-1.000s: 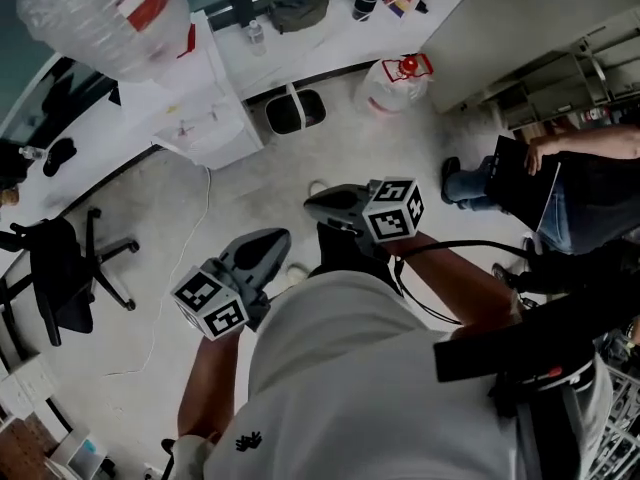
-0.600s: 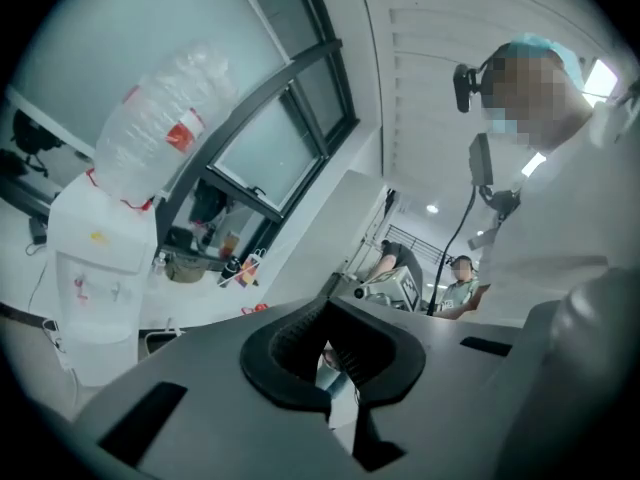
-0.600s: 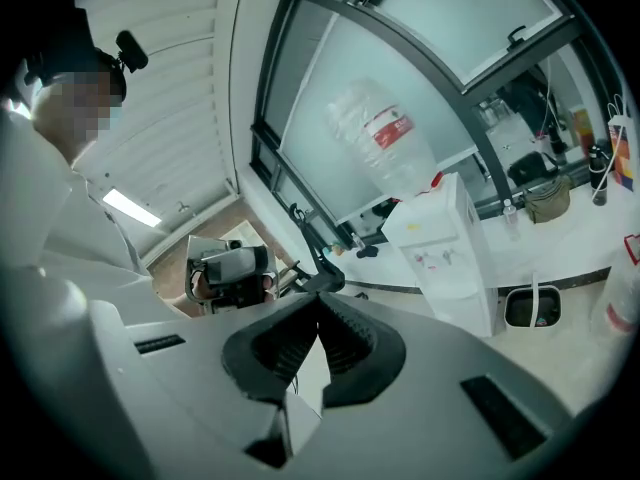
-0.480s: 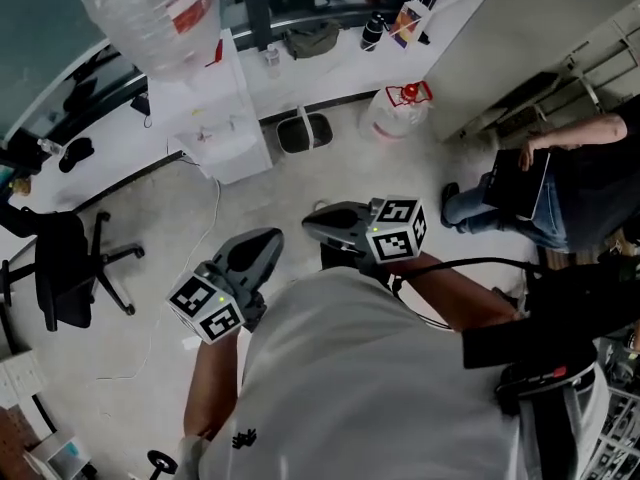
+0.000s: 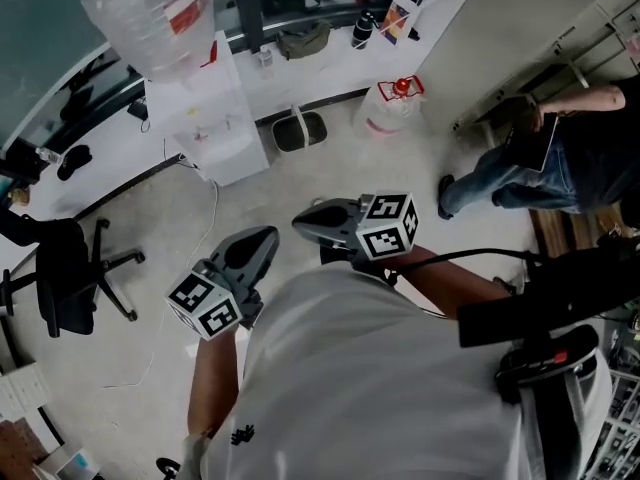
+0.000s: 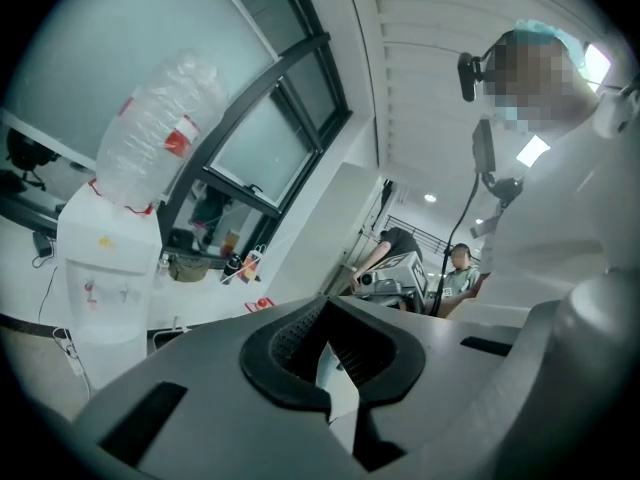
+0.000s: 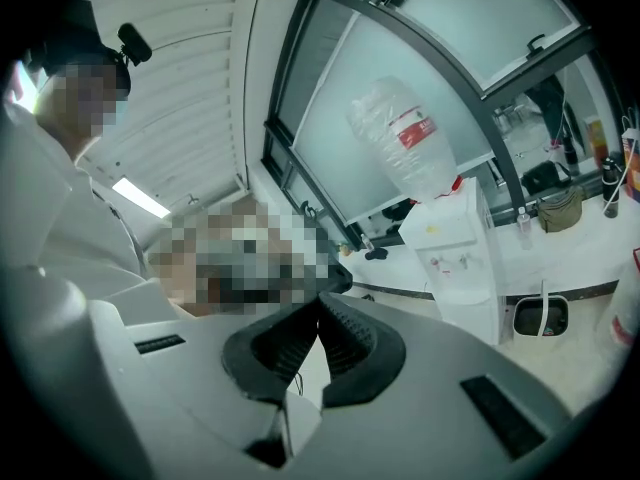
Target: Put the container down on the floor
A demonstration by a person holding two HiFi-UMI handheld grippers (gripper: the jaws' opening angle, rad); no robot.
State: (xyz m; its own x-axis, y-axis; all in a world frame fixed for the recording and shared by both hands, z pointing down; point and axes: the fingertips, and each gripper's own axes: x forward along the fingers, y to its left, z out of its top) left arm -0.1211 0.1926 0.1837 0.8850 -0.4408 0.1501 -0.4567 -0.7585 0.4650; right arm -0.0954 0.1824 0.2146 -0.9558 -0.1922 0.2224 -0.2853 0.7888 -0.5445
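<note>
A clear water jug [image 5: 392, 106] with a red cap stands on the floor by the white wall, far ahead of both grippers; it also shows small in the left gripper view as the jug [image 6: 262, 306]. The left gripper [image 5: 262, 240] is held in front of the person's chest, shut, with nothing between its jaws [image 6: 325, 303]. The right gripper [image 5: 300, 223] is beside it, a little higher, also shut and empty [image 7: 318, 303]. Neither gripper touches the jug.
A white water dispenser [image 5: 218, 118] with a big upturned bottle [image 5: 150, 13] stands at the left, a small bin [image 5: 298, 131] beside it. A black office chair [image 5: 65, 278] is at far left. A seated person [image 5: 560, 153] is at right. A white counter [image 5: 330, 58] runs along the back.
The head view has shifted, so the room sits lower and more to the left. Both grippers stay shut in front of the chest; the right one has edged slightly left.
</note>
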